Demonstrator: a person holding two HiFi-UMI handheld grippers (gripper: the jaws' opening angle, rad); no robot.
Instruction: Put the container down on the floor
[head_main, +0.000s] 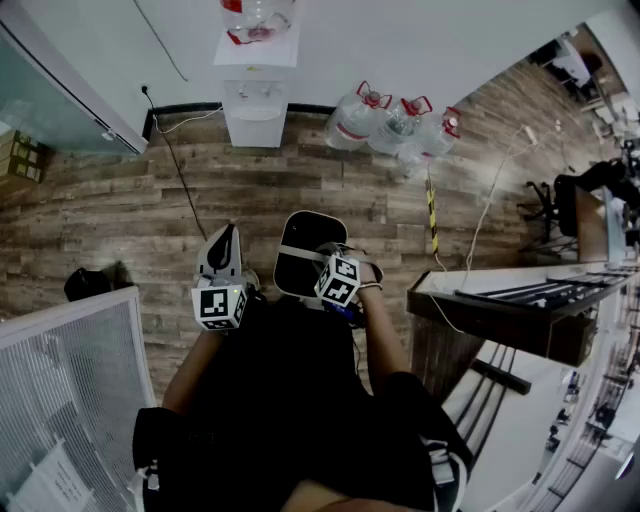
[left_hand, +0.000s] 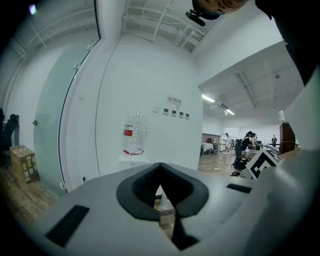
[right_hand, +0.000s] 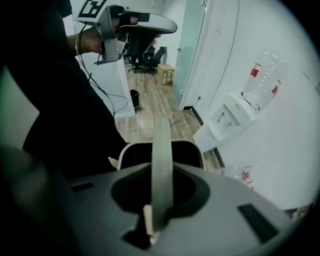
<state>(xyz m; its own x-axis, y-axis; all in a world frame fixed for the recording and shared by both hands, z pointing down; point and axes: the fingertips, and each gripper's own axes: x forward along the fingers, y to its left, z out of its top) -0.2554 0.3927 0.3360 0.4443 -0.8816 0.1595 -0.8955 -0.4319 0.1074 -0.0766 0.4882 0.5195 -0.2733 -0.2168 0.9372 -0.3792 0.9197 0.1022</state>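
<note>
The container (head_main: 298, 268) is a dark bin with a white rim and a pale strap handle (head_main: 303, 252), hanging above the wooden floor in front of the person. My right gripper (head_main: 328, 266) points steeply down and is shut on that handle. In the right gripper view the handle (right_hand: 161, 150) runs straight up between the jaws of the right gripper (right_hand: 158, 220), with the container's rim (right_hand: 131, 149) and dark inside below it. My left gripper (head_main: 226, 240) is held level to the left of the container, apart from it. Its jaws meet at the tip of the left gripper (left_hand: 160, 167) with nothing between them.
A white water dispenser (head_main: 256, 100) stands against the far wall, with three large water bottles (head_main: 395, 125) on the floor to its right. A dark desk (head_main: 510, 310) lies at the right, a frosted glass panel (head_main: 70, 380) at the lower left. Cables (head_main: 180, 170) trail over the floor.
</note>
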